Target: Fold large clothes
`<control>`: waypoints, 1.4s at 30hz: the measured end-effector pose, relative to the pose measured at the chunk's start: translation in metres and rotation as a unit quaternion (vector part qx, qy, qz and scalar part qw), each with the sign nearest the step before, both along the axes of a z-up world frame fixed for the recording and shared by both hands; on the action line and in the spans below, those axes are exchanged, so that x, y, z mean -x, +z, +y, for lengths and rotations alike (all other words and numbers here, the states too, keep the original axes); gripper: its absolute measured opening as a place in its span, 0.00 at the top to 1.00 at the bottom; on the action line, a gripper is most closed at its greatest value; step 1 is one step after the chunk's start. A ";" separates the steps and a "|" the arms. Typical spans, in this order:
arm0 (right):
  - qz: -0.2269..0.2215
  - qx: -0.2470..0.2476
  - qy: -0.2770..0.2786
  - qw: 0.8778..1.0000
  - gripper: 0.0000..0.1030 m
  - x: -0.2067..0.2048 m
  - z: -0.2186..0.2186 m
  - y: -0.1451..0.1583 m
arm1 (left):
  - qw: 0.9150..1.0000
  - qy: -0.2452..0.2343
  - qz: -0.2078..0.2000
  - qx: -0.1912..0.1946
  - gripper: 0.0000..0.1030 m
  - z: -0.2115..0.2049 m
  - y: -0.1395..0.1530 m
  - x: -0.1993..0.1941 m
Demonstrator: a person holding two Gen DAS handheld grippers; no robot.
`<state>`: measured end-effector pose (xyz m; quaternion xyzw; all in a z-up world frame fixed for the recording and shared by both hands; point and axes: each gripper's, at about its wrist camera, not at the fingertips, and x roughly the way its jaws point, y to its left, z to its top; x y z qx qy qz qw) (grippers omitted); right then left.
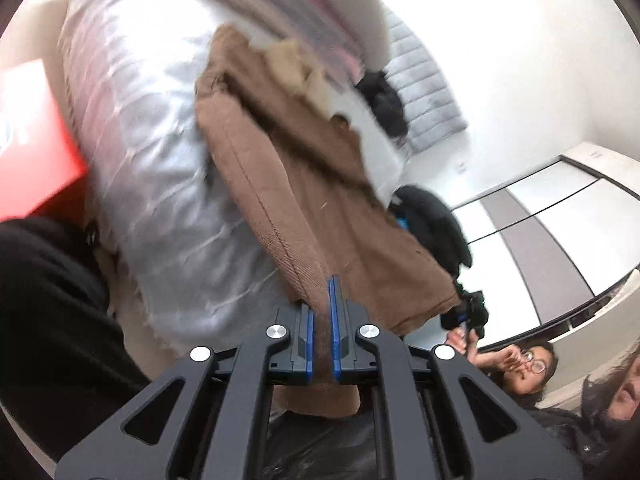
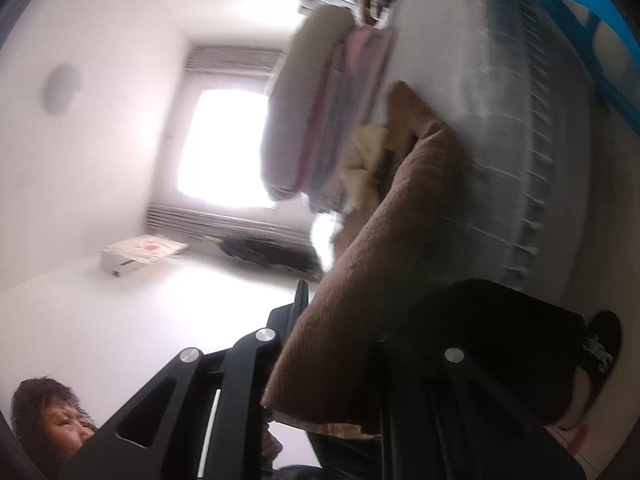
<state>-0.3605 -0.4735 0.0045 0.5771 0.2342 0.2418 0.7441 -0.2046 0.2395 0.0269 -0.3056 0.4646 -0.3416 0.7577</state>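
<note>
1. The pale grey quilted bed cover (image 1: pixel 152 152) lies under everything and serves as the folding surface
2. The large brown knitted garment (image 1: pixel 304 184) is lifted partly off that cover and stretched between both tools, probably to bring one half over the other
3. A folded pile of striped pink and grey textiles (image 2: pixel 320 112) sits beside it, likely already finished
4. The left gripper (image 1: pixel 322 340) has its blue pads pressed together on the brown hem
5. The right gripper (image 2: pixel 320 360) is buried in brown cloth; I cannot tell how its jaws stand
</note>
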 end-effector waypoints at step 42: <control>0.144 -0.039 0.191 0.970 0.06 -0.094 -0.007 -0.115 | 0.974 0.100 0.190 0.067 0.13 0.003 -0.222 -0.096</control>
